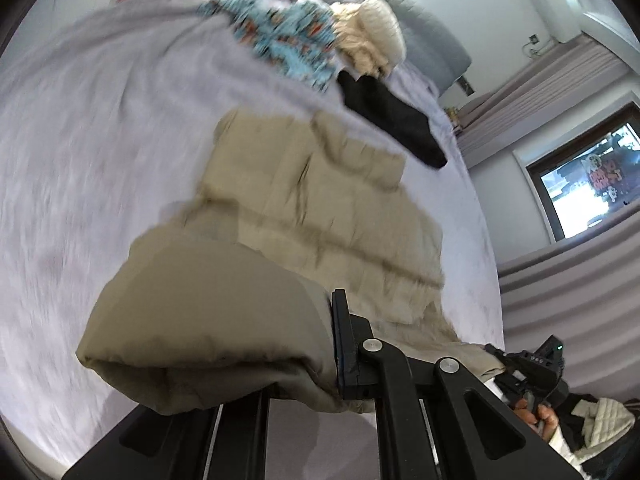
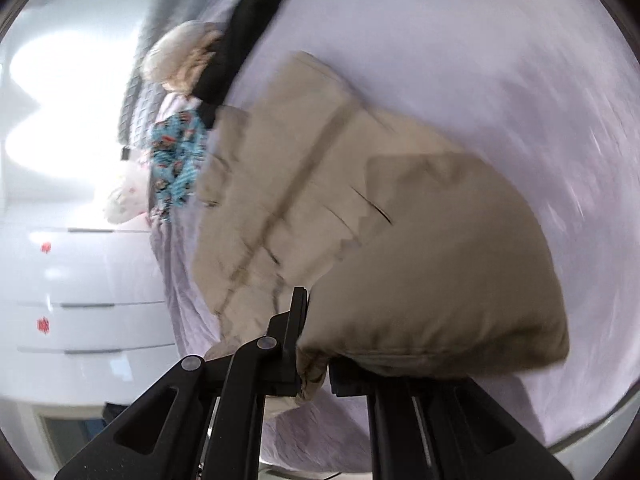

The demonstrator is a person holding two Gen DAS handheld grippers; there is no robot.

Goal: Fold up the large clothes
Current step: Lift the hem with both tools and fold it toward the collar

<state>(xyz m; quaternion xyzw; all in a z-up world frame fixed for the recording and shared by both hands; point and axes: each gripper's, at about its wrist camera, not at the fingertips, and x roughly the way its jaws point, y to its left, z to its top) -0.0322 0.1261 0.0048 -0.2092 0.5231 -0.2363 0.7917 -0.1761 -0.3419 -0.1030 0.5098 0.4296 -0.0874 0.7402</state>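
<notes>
Pale lilac bed sheet (image 1: pixel 80 152) fills both views, blurred. Beige puffer jacket (image 1: pixel 312 216) lies on the bed directly ahead of both grippers, quilted body spread out, one bulky end raised off the sheet. Left gripper (image 1: pixel 280 364) clamps a thick fold of the jacket; only its right finger (image 1: pixel 344 344) shows, fabric covers the other. Right gripper (image 2: pixel 316 344) pinches another bunched edge of the same jacket (image 2: pixel 420 264) between closed fingers. Beyond the jacket, further from the left gripper: black garment (image 1: pixel 392 120), cream knit (image 1: pixel 372 36), blue patterned cloth (image 1: pixel 288 36). Right of the left gripper, a window (image 1: pixel 592 176). White drawers (image 2: pixel 80 288) left of the right gripper.
</notes>
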